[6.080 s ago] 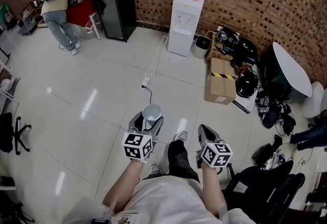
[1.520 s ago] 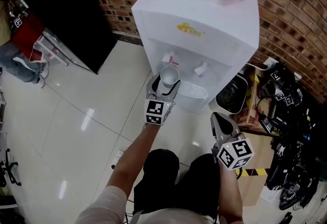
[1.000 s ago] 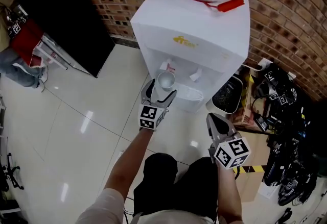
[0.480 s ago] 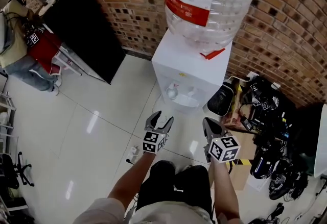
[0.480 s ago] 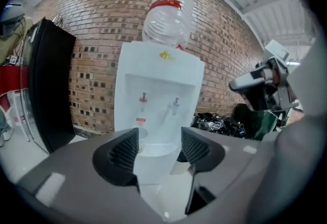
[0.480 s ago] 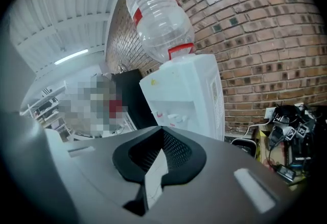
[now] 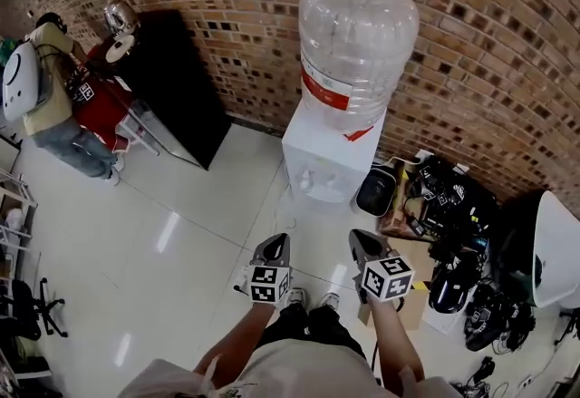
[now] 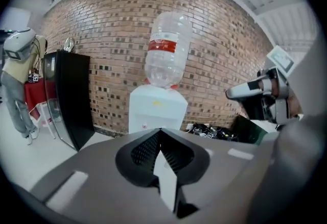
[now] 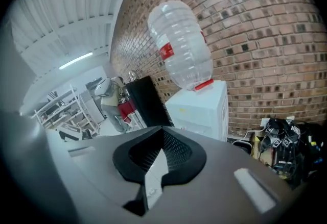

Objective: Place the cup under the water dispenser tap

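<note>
The white water dispenser stands against the brick wall with a big clear bottle on top. A small pale cup sits in the recess under its left tap, too small to see in detail. My left gripper hangs well back from the dispenser, its jaws closing fully together with nothing between them. My right gripper is beside it, shut and empty. In the left gripper view the shut left gripper points at the dispenser. The right gripper faces the dispenser too.
A black cabinet stands left of the dispenser, with a person beyond it. A dark bin, a cardboard box and a heap of black gear lie to the right. A white round table is at the far right.
The left gripper let go of the cup under the tap, drew back and shut. Both grippers rose and moved away from the dispenser, which now looks much smaller.
</note>
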Available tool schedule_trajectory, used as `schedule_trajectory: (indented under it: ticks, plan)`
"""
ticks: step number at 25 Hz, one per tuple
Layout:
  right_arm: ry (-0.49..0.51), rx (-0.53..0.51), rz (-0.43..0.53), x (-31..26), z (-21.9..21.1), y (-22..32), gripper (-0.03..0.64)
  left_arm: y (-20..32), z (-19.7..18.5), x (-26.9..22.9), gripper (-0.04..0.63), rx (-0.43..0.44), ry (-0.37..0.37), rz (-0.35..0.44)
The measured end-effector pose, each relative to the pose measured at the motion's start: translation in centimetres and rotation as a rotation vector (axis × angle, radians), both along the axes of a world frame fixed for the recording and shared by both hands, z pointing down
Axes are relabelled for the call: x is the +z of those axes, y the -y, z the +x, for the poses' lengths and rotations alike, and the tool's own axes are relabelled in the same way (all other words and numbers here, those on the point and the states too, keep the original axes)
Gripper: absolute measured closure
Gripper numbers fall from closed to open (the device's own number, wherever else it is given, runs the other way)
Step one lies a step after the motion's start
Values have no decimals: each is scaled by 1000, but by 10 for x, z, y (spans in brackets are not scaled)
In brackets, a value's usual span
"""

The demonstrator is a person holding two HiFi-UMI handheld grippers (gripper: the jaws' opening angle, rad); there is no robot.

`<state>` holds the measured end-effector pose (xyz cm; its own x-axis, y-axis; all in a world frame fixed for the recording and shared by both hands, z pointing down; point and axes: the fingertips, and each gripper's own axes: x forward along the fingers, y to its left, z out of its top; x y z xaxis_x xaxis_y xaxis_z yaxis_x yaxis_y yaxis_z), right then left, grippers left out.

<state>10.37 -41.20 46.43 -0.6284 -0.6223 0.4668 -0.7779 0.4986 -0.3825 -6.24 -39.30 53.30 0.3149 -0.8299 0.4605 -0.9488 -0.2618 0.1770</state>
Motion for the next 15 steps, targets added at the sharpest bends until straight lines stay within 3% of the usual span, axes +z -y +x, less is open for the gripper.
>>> schedule_trajectory:
  ticks: [8,15]
  plan:
    - [59,42,67,-58,1,-19,617,0,8,-100,584,19,-32,94]
    - [40,52,141,-85,2,-27,617,-6,27,-135,584,69,-116,123]
